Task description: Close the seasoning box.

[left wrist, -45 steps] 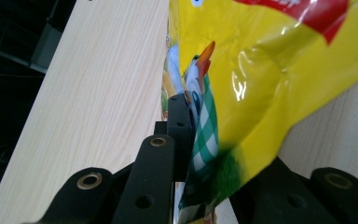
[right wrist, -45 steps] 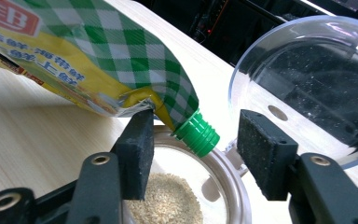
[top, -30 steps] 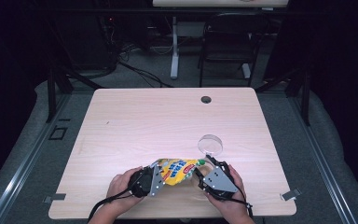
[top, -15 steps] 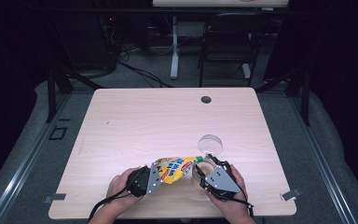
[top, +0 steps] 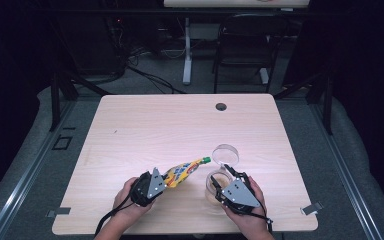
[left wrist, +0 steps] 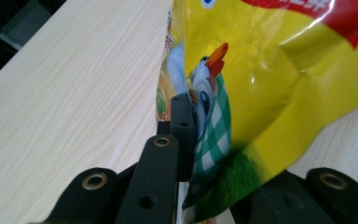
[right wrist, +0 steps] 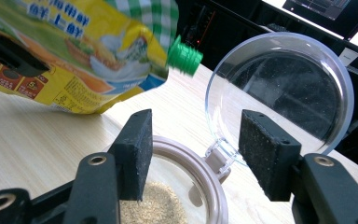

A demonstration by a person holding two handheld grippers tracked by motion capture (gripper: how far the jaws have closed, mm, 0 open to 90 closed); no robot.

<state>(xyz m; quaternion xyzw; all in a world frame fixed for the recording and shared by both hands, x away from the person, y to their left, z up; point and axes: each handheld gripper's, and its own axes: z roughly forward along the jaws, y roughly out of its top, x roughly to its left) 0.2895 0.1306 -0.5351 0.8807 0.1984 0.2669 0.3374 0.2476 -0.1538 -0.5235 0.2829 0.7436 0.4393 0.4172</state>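
High view gives me the left gripper (top: 161,181) clamped on the bottom end of the yellow pouch (top: 184,170), which slants up and right so its green spout (top: 206,160) hangs near the clear hinged lid (top: 226,154), while my right gripper (top: 219,181) sits at the jar (top: 213,184), much of it hidden under the grey plate and my hand. Left gripper view has the pouch (left wrist: 261,84) crowding the frame, one black jaw pressed into its printed face and the other buried behind the foil. Right gripper view shows its jaws standing wide apart above the jar's rim (right wrist: 200,163), gripping nothing, with pale grains (right wrist: 154,205) inside partly cut off by the frame edge.
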